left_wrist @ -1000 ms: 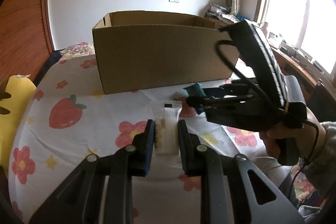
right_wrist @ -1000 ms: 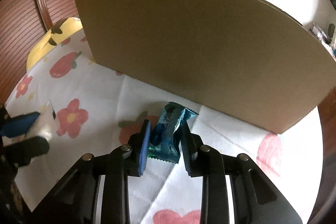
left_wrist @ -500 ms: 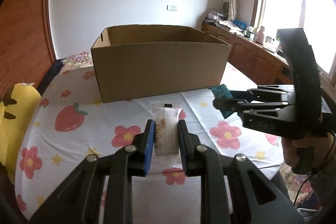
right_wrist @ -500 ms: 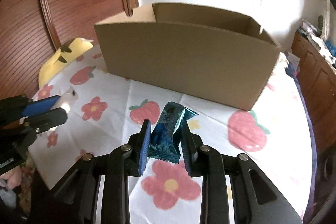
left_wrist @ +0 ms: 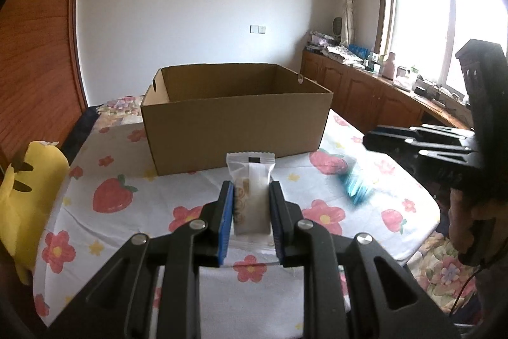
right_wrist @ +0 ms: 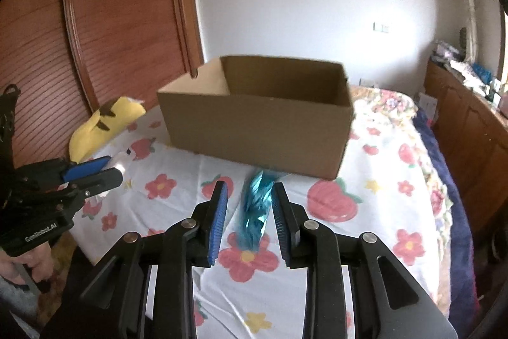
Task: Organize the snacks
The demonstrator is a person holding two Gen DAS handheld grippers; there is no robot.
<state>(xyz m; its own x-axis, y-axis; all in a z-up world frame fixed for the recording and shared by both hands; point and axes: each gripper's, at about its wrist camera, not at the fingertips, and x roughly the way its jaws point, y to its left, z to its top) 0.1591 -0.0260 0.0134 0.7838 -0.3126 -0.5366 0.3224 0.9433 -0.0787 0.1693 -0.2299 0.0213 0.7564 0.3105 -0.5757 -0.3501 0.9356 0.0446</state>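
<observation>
Currently, the left gripper (left_wrist: 250, 212) is positioned in front of the open cardboard box (left_wrist: 235, 129), level with the near wall and well short of it. Its two blue pads (left_wrist: 226, 221) are pressed against the sides of a white snack packet (left_wrist: 254, 180), which stands upright between them, clear of the flower-and-strawberry printed cloth (left_wrist: 120, 196). The packet's crimped top edge overlaps the lower part of the box's near wall in the left wrist view. The right gripper (right_wrist: 247, 212) is positioned in front of the box's right-hand corner. Its fingers stand close together with a blue snack packet (right_wrist: 255, 205) in the gap. This packet is motion-blurred in both views. It lies against one pad, and a strip of cloth shows between it and the other pad. In the left wrist view it appears just below the right gripper's fingertips. It cannot be determined whether the pads clamp it. The interior of the box, as far as it shows, holds nothing visible. A yellow plush toy (left_wrist: 28, 196) lies at the cloth's edge, to the left of the box.
</observation>
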